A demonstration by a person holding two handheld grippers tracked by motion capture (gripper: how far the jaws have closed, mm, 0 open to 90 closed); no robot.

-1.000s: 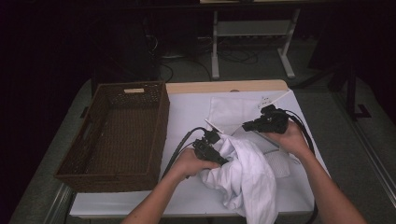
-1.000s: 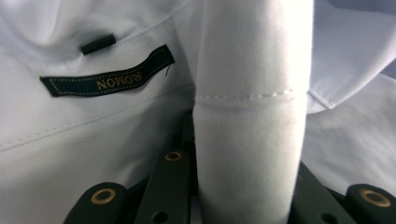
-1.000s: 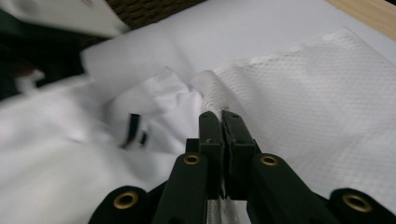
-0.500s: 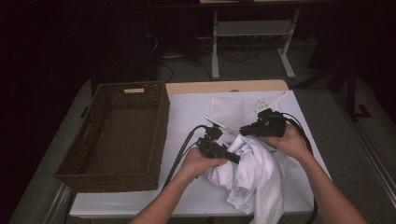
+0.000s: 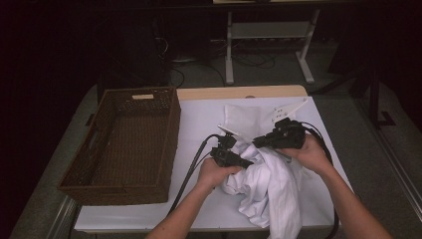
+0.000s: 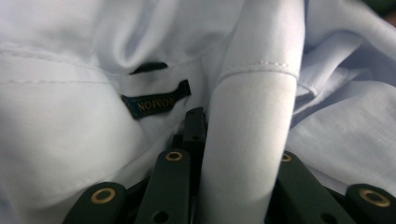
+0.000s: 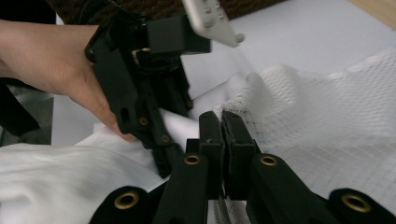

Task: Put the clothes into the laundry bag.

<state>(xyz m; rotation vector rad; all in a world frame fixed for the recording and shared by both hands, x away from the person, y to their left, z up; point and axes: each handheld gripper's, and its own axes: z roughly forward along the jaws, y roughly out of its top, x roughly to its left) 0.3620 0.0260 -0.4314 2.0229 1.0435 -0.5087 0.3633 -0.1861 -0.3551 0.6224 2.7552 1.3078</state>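
High view: right of the brown woven wicker basket (image 5: pixel 124 142), the right gripper (image 5: pixel 259 143) pinches the white mesh laundry bag (image 5: pixel 244 119) edge shut-tight, seemingly to hold its mouth, while the left gripper (image 5: pixel 249 163), jaws just narrowing, clamps the crumpled white cotton shirt (image 5: pixel 271 191) for stuffing.

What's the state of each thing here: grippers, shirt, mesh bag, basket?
Left gripper: jaws closing on a fold of the white shirt.
Right gripper: shut on mesh bag edge.
White shirt: crumpled, partly off the table edge.
Mesh bag: lifted at one edge.
Wicker basket: upright, empty.
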